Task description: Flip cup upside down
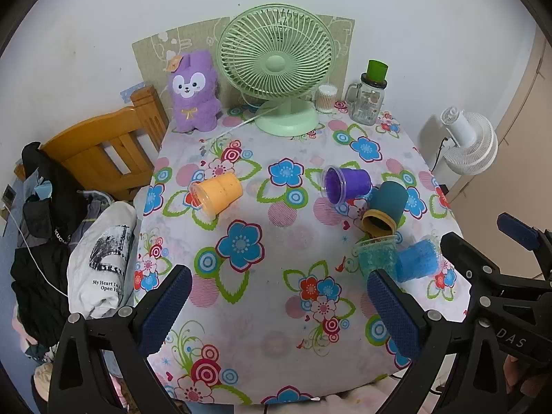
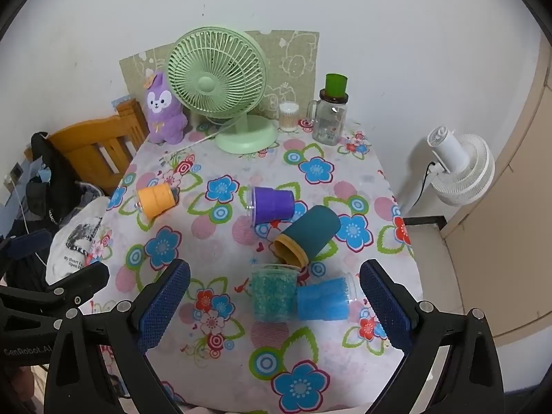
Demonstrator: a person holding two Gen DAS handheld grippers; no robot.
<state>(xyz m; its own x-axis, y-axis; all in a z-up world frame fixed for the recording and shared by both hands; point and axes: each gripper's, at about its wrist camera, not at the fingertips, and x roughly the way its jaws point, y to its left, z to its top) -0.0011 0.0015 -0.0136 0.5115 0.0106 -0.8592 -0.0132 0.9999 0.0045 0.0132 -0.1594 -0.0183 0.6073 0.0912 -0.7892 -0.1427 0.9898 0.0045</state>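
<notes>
Teal beaded plastic cup (image 2: 274, 291) stands mouth-up, partly hidden in the left view behind the left gripper (image 1: 276, 307), touching a toppled fuzzy blue cup (image 2: 322, 298). Both the left gripper and the right gripper (image 2: 274, 305) hover gaping and empty over the floral tablecloth (image 2: 220, 345), and a dark teal tumbler with yellow rim (image 2: 305, 236) lies just behind.

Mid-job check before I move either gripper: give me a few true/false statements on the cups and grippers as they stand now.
1. The orange cup lies on its side, apart from the other cups. True.
2. The left gripper is shut on a cup. False: it is open and holds nothing.
3. The dark teal cup stands upright. False: it lies on its side, its yellow-rimmed mouth towards the camera.
4. The purple cup lies on its side. True.
5. The right gripper is open above the tablecloth. True.
6. The green fan lies toppled. False: it stands upright at the back.
</notes>
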